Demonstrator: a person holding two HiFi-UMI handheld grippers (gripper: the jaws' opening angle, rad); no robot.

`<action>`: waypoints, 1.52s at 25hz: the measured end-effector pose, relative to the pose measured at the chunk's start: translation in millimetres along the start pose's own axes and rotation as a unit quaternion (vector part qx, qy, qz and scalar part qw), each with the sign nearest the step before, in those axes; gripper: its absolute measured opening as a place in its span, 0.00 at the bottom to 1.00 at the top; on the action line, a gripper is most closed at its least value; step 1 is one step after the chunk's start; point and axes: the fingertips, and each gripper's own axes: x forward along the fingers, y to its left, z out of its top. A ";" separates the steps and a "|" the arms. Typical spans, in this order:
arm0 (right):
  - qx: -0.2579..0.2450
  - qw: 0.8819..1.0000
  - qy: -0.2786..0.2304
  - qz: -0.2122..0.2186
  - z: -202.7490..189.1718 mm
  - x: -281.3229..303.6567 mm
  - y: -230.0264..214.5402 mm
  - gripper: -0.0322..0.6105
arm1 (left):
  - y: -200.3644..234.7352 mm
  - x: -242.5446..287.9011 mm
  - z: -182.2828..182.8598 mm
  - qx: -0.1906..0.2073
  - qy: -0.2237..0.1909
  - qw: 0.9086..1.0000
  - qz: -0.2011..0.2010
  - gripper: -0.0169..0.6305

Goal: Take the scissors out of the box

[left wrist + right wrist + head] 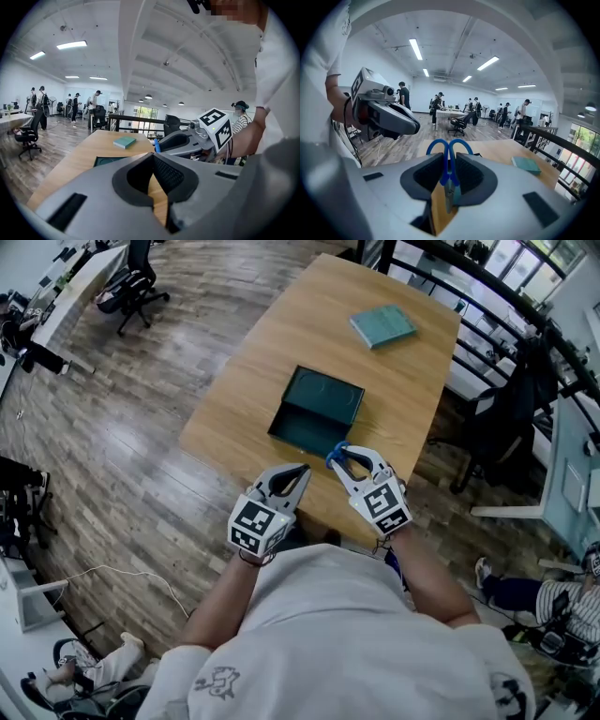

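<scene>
The dark green open box (316, 409) (110, 161) lies on the wooden table (412, 390), its inside bare in the head view. My right gripper (341, 455) (449, 158) hangs above the table's near edge, shut on the blue-handled scissors (336, 454) (449, 151). The blades sit between the pads and the handle loops stick out past the fingertips. My left gripper (302, 471) (153, 155) floats beside it to the left, jaws meeting at the tips with nothing in them. From the left gripper view the right gripper (180, 143) and the scissors' blue handle (157, 145) show.
The teal lid (382, 325) (124, 141) (526, 165) lies flat at the table's far end. Office chairs (131, 282) stand on the wood floor at left, a black railing (487, 310) runs past the table's right. People stand far off at desks.
</scene>
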 end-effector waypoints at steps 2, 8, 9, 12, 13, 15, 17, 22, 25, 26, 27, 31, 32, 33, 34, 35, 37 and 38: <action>0.003 1.000 -0.009 -0.002 1.5 -10.8 2.4 0.19 | -7.3 -2.6 2.0 0.003 -0.005 1.000 0.002 0.03; -0.009 1.000 -0.028 -0.004 10.6 -35.8 18.2 0.19 | -31.9 -13.8 9.1 0.001 -0.017 1.000 0.004 0.03; -0.009 1.000 -0.030 -0.003 11.6 -40.2 19.6 0.19 | -36.4 -15.4 10.7 0.001 -0.018 1.000 0.005 0.03; -0.006 0.999 -0.039 -0.001 15.0 -53.1 19.6 0.19 | -47.9 -19.4 17.7 -0.004 -0.023 1.000 0.007 0.03; -0.005 0.999 -0.043 -0.002 16.2 -56.8 18.9 0.19 | -50.9 -21.1 20.2 -0.004 -0.026 1.000 0.008 0.03; -0.002 0.999 -0.050 -0.006 18.9 -63.6 19.8 0.19 | -56.0 -26.9 23.3 -0.001 -0.030 1.000 0.008 0.03; 0.001 0.998 -0.057 -0.013 22.7 -70.4 22.8 0.19 | -59.2 -34.8 25.0 0.003 -0.032 0.999 0.007 0.03; 0.011 0.997 -0.065 -0.027 30.1 -79.5 33.5 0.19 | -55.6 -55.6 28.0 0.007 -0.040 0.999 0.002 0.03; 0.014 0.997 -0.068 -0.034 34.1 -80.2 42.5 0.19 | -50.3 -66.7 27.9 0.012 -0.042 0.999 -0.002 0.03; 0.018 0.997 -0.068 -0.037 35.0 -80.8 45.9 0.19 | -49.3 -70.6 27.3 0.013 -0.040 0.999 -0.004 0.03; 0.021 0.997 -0.068 -0.040 36.1 -81.6 50.2 0.19 | -48.7 -75.6 26.6 0.014 -0.039 0.999 -0.006 0.03; 0.026 0.996 -0.072 -0.051 45.7 -81.7 67.4 0.19 | -42.8 -100.3 22.3 0.018 -0.037 0.999 -0.013 0.03; 0.026 0.996 -0.072 -0.054 48.4 -80.6 71.4 0.19 | -40.4 -106.6 19.8 0.019 -0.035 0.999 -0.016 0.03; 0.027 0.995 -0.072 -0.058 51.1 -79.8 75.8 0.19 | -38.2 -113.2 17.1 0.019 -0.034 0.999 -0.019 0.03; 0.028 0.995 -0.072 -0.062 53.7 -79.4 80.5 0.19 | -36.1 -120.0 14.8 0.019 -0.032 0.999 -0.022 0.03; 0.029 0.995 -0.072 -0.066 56.1 -79.2 85.4 0.19 | -34.1 -126.8 13.1 0.019 -0.032 0.999 -0.025 0.03; 0.034 0.994 -0.071 -0.074 59.0 -78.8 95.5 0.19 | -30.8 -140.7 10.8 0.021 -0.035 0.999 -0.033 0.03; 0.037 0.994 -0.069 -0.079 59.6 -78.9 100.9 0.19 | -29.7 -147.9 9.4 0.023 -0.036 0.998 -0.037 0.03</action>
